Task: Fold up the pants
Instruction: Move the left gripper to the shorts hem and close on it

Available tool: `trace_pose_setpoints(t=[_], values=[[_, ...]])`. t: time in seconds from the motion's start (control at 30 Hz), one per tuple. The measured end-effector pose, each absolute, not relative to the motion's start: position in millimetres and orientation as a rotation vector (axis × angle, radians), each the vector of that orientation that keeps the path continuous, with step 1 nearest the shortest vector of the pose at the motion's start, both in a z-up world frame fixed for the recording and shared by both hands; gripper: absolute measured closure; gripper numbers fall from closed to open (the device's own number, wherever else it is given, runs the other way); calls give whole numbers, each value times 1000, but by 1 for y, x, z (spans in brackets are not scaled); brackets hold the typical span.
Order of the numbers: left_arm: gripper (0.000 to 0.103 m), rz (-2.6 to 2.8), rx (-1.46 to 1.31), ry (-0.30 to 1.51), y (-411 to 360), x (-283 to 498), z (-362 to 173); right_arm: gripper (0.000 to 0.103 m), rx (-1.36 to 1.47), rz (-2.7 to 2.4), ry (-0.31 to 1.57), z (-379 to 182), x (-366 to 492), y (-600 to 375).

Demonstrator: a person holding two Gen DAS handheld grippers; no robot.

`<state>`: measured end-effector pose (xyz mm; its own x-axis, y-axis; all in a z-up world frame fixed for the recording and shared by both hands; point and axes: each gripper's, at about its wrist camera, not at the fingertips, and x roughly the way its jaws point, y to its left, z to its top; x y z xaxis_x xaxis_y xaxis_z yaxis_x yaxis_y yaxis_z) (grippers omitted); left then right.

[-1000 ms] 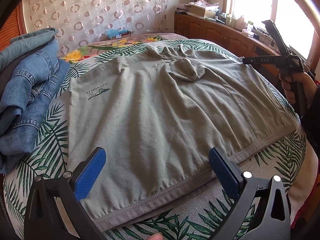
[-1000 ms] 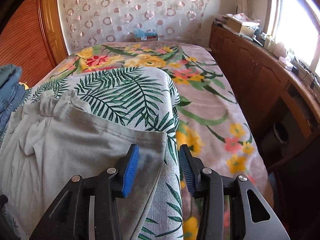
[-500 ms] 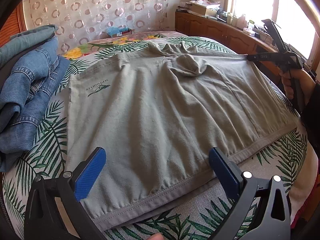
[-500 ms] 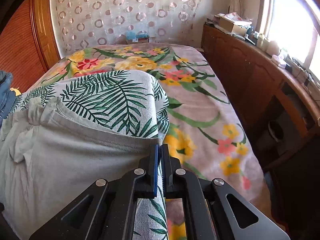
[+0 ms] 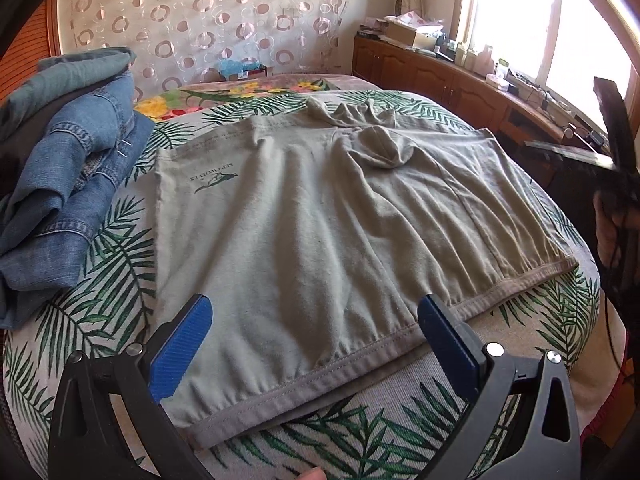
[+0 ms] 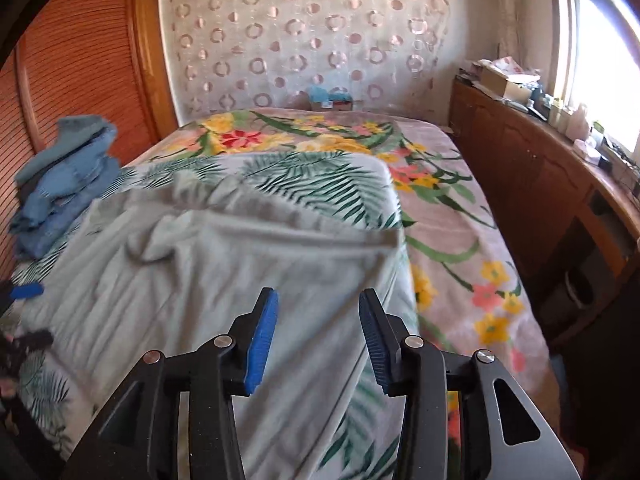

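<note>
We see the pants as soft matt grey-green cloth, creased, with a stitched hem. The jeans are coarse blue denim. The towel looks nubby woven cloth. The cabinets are glossy wood. The pads are ribbed blue rubber.
</note>
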<state>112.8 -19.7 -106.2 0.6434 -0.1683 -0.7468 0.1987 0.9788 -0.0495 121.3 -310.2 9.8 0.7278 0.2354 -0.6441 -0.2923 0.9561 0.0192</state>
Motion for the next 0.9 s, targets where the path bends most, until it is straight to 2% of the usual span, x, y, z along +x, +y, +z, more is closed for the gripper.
trace_pose_setpoints(t=[0.3, 0.53, 0.9], values=[[0, -173, 25, 819, 3, 95, -98, 59, -83, 372, 705, -1, 62, -307], [3, -154, 0, 828, 22, 85, -101, 59, -89, 392, 706, -17, 48, -296], [18, -107, -55, 831, 47, 76, -107, 56, -150, 336, 690, -33, 40, -275]])
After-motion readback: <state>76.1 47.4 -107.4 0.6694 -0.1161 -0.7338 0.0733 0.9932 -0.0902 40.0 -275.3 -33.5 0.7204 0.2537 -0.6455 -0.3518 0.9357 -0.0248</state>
